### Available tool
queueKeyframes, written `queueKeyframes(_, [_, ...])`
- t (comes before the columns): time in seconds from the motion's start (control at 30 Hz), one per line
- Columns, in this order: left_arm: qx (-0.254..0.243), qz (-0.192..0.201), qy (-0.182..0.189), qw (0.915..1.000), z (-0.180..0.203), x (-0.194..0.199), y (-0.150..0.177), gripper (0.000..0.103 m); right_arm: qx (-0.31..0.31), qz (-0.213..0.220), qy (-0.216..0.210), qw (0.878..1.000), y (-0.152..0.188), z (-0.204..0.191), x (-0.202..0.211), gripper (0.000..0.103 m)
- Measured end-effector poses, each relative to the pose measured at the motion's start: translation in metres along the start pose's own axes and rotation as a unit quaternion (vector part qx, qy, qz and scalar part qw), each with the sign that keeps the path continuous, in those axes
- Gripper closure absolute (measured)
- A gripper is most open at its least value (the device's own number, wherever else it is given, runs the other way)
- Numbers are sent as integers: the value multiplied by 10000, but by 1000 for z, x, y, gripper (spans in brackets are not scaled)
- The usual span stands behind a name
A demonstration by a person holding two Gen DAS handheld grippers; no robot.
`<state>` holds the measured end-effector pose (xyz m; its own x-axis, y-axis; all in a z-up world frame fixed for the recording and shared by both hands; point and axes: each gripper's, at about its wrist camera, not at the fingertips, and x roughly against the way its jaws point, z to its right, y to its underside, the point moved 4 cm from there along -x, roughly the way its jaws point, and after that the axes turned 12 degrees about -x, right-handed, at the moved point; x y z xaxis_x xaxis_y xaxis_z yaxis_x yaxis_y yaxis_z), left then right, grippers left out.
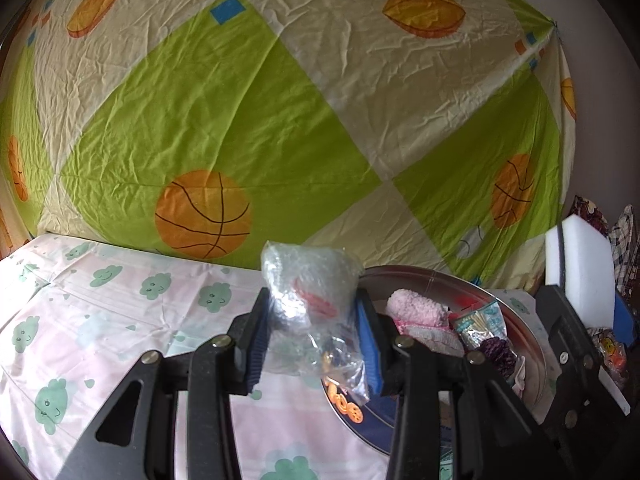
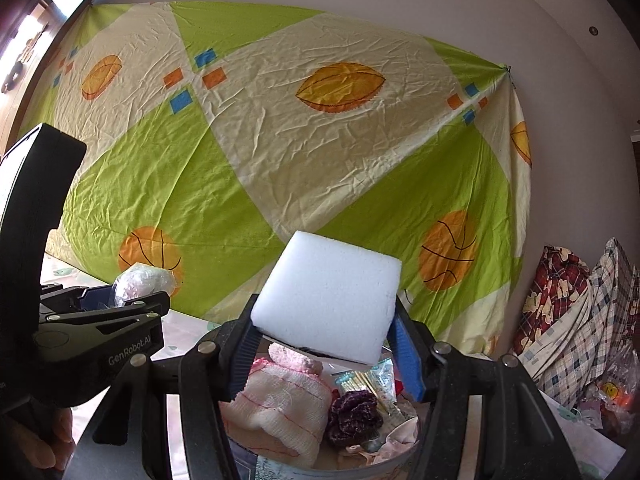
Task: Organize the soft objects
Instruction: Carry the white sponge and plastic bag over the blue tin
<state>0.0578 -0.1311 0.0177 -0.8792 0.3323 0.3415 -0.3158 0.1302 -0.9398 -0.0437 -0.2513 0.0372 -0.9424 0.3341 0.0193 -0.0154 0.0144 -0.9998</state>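
Note:
My left gripper (image 1: pixel 314 300) is shut on a clear plastic bag (image 1: pixel 308 280) of small trinkets, held upright between its blue pads above the tablecloth. Right of it sits a round metal tin (image 1: pixel 432 274) holding a pink fluffy cloth (image 1: pixel 416 312), a cotton swab packet (image 1: pixel 478 324) and a purple scrunchie (image 1: pixel 498 354). My right gripper (image 2: pixel 324 320) is shut on a white foam block (image 2: pixel 328 292), hovering over the tin's contents: a knitted white-pink cloth (image 2: pixel 280 408) and the scrunchie (image 2: pixel 354 412). The left gripper (image 2: pixel 116 296) with its bag (image 2: pixel 140 280) shows at the left of the right wrist view.
A green and cream sheet (image 1: pixel 280 120) with basketball prints hangs behind the table. A pink tablecloth (image 1: pixel 100 320) with green clouds covers the table. Patterned bedding (image 2: pixel 580 312) is stacked at the far right, with a plastic bag of toys (image 2: pixel 612 396) below it. A hand (image 2: pixel 52 440) grips the left tool.

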Motion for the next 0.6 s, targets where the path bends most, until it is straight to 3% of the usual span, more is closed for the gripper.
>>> queueKeyframes(0.6, [-146,67,316,9994,40,-13,-16,64,-126,51,414,9990,-8,42,-18,41])
